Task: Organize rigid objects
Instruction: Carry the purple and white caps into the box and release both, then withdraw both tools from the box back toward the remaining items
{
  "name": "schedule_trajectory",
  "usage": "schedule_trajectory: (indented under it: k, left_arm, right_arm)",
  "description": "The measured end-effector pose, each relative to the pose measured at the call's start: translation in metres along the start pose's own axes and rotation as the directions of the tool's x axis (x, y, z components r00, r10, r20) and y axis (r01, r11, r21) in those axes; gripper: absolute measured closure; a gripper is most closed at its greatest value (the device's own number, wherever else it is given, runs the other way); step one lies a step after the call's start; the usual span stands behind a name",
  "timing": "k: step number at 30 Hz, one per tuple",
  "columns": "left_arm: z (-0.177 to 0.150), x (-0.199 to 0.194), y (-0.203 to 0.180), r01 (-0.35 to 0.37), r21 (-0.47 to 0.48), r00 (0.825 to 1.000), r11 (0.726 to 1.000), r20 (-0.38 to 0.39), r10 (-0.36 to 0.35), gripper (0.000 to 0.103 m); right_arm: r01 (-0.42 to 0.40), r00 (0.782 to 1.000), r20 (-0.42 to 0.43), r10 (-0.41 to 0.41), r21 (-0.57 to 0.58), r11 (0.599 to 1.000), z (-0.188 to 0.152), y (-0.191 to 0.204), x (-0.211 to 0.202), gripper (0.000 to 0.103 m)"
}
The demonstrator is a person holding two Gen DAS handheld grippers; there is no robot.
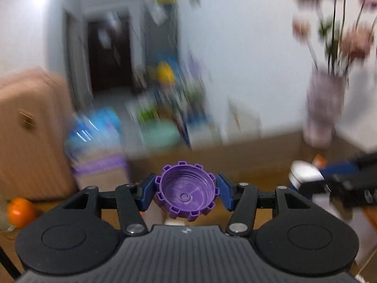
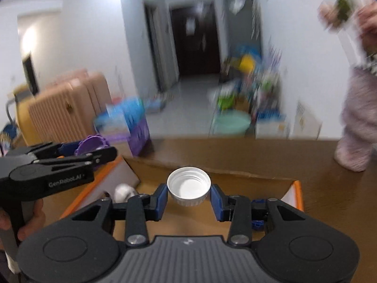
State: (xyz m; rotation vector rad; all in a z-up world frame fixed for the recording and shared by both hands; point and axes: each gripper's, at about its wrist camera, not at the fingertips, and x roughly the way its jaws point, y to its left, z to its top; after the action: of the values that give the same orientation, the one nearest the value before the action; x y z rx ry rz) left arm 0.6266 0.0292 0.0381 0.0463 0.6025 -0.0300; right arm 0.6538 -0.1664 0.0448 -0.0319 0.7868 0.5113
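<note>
The left gripper [image 1: 186, 192] pinches a purple plastic cap with bumpy teeth [image 1: 185, 192] and the right gripper [image 2: 189, 194] pinches a white ribbed plastic cap [image 2: 189, 186] above the near cardboard box [image 2: 235, 179]; either cap could slip from its thin side hold and fall outside.

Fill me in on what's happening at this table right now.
A person is holding a gripper in each hand, each one clamped on a bottle cap. The left gripper holds a purple plastic cap with a notched rim, its open side facing the camera. The right gripper holds a white ribbed screw cap above an open cardboard box with orange edges on the brown wooden table. The background is blurred.
</note>
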Motion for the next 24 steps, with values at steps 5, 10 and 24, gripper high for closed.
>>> schedule_trajectory:
  k: [5,10,24]
  left_arm:
    - [0.014,0.07,-0.007,0.031,0.04,0.941,0.999,-0.338,-0.015,0.046]
    - [0.017,0.098,-0.003,0.002,0.037,0.907,0.999,-0.421,0.013,0.038]
    - [0.055,-0.001,0.004,-0.003,-0.015,0.932,1.0,-0.362,-0.002,0.017]
  right_arm:
    - [0.1,0.968,-0.23,-0.097,0.002,0.995,0.027,-0.016,0.068,0.064]
    - [0.166,0.931,-0.316,-0.182,-0.076,0.983,0.025,-0.006,0.103,0.05]
    - [0.169,0.958,-0.221,-0.182,-0.075,0.983,0.042,0.016,-0.004,0.031]
